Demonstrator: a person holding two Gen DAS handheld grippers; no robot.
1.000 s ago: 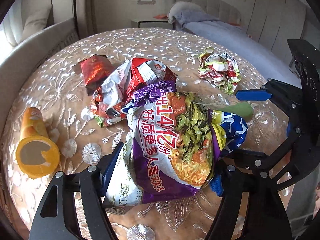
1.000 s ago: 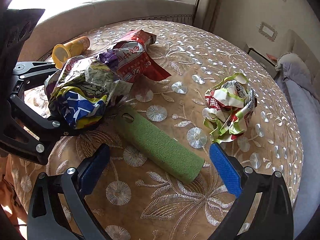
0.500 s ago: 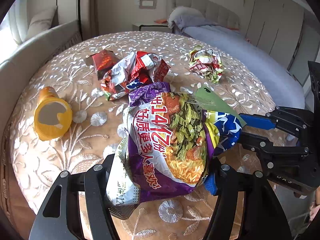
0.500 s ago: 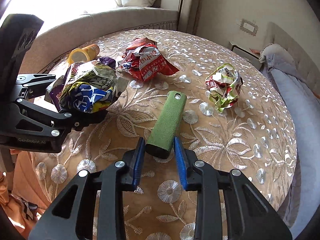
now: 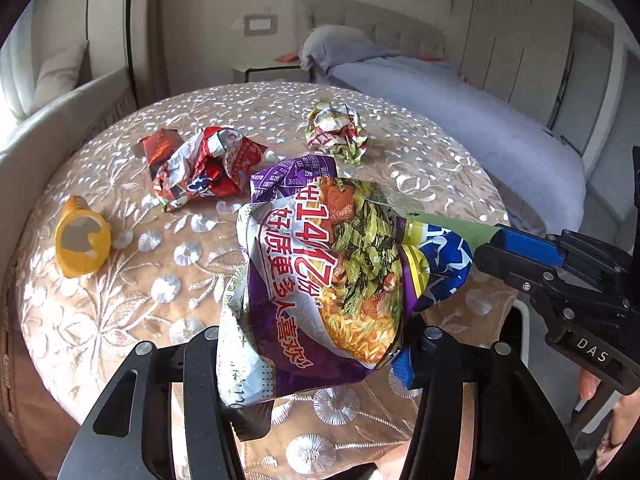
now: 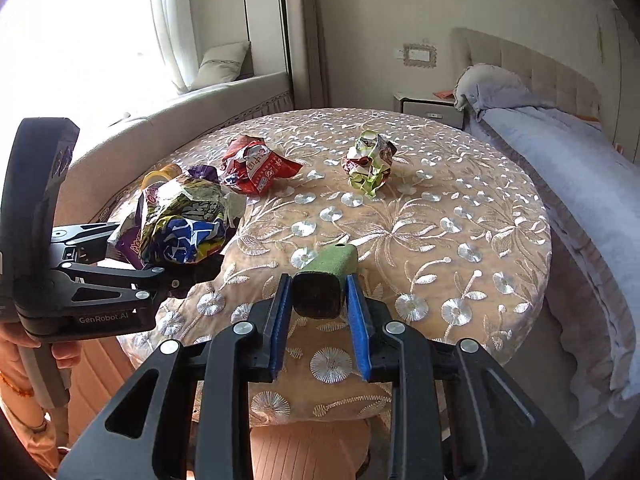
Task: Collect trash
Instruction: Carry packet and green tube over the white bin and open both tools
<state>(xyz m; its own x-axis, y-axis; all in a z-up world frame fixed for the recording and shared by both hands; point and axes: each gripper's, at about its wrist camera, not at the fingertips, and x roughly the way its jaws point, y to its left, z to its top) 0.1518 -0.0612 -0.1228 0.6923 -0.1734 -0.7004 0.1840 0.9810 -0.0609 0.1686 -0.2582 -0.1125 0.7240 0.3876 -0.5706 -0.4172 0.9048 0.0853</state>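
My left gripper (image 5: 316, 360) is shut on a crumpled purple noodle bag (image 5: 320, 280) and holds it above the round table's near edge; it also shows in the right wrist view (image 6: 180, 224). My right gripper (image 6: 320, 304) is shut on the end of a green felt-covered bar (image 6: 334, 262), lifted off the table; the bar's tip shows in the left wrist view (image 5: 452, 226). A red wrapper (image 5: 200, 168), a green-and-red crumpled wrapper (image 5: 336, 132) and a yellow tube (image 5: 82, 242) lie on the table.
The round table (image 6: 460, 208) has an embroidered beige cloth. A curved sofa (image 6: 224, 96) stands behind it at the left, a bed (image 6: 560, 140) at the right, and a nightstand (image 6: 428, 106) at the back.
My right gripper closed on the green bar and lifted it back toward the table's near edge. My left gripper rose and pulled back with the noodle bag.
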